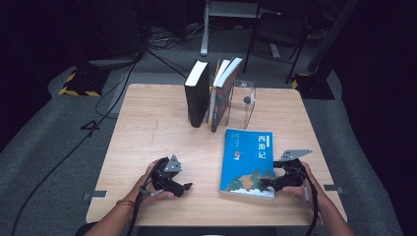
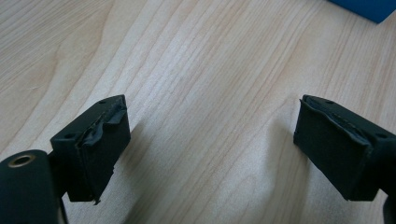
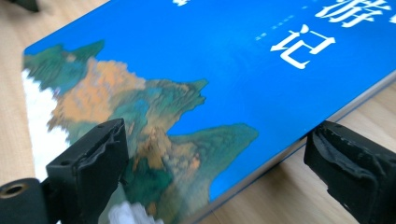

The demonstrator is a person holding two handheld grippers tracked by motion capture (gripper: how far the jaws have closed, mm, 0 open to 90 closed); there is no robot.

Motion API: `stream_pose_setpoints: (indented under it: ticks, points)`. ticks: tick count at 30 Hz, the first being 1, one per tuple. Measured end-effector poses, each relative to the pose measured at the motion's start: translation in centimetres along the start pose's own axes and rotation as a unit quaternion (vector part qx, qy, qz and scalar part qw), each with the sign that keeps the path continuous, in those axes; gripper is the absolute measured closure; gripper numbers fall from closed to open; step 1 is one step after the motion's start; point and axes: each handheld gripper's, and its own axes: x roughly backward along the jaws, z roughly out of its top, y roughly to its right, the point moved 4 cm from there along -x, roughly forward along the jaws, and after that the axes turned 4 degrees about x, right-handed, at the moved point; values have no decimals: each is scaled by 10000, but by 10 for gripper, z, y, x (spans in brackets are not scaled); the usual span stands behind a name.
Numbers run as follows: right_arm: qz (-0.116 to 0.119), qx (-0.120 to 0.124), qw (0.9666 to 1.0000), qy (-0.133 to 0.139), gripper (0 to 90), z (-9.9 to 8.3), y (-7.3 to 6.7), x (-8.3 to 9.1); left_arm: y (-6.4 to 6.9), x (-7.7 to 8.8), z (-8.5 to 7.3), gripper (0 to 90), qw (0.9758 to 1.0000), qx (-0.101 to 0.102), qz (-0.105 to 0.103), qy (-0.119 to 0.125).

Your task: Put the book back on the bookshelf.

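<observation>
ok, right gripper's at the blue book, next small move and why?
Probably close the right gripper on the blue book's near corner: its jaws stand open, one over the cover and one beside the edge. The left gripper is open over bare table.

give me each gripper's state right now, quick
Left gripper: open, jaws wide apart over bare table, holding nothing.
Right gripper: open, jaws straddling the near corner of the blue book, not clamped on it.

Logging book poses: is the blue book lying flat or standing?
Flat: the blue book lies cover-up on the table, right gripper at its edge.
</observation>
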Motion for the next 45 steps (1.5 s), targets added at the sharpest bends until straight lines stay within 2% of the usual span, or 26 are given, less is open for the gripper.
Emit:
stream_pose_setpoints:
  ticks: [6, 13, 18, 20, 22, 23, 24, 26, 29, 34, 41, 44, 45]
  points:
    - [157, 173, 9997, -20, 67, 9, -20, -11, 6, -1, 1, 109, 10000, -59, -53, -1]
    - [335, 356, 9988, -8, 68, 15, -36, -18, 12, -2, 3, 121, 9998, -110, -106, -84]
    - [427, 415, 9982, 45, 83, 14, -35, -16, 16, -2, 5, 164, 9997, -174, -137, -114]
    - [423, 470, 9980, 56, 100, 13, -33, -13, 20, -2, 6, 179, 9995, -189, -228, -94]
    - [433, 511, 9977, 97, 135, 13, -32, -10, 23, -1, 7, 179, 9993, -213, -313, -63]
    - [458, 666, 9967, 35, 182, 10, -30, -8, 26, 0, 10, 190, 9991, -239, -337, -12]
    - [458, 666, 9967, 35, 182, 10, -30, -8, 26, 0, 10, 191, 9991, -239, -337, -12]
    - [437, 885, 9951, -65, 239, 5, -28, -5, 30, 1, 13, 195, 9989, -270, -369, 62]
    - [453, 958, 9943, -127, 322, 2, -24, -2, 34, 3, 18, 203, 9986, -345, -376, 164]
    - [283, 1020, 9938, -335, 334, 0, -24, -10, 37, 3, 25, 210, 9978, -407, -452, 279]
    - [229, 1076, 9935, -307, 328, 0, -25, -8, 44, 3, 33, 219, 9968, -499, -509, 366]
    - [198, 1076, 9938, -195, 328, 3, -26, -6, 49, 2, 39, 220, 9958, -571, -579, 426]
    - [204, 1051, 9941, -169, 328, 4, -26, -6, 51, 2, 42, 221, 9952, -656, -601, 414]
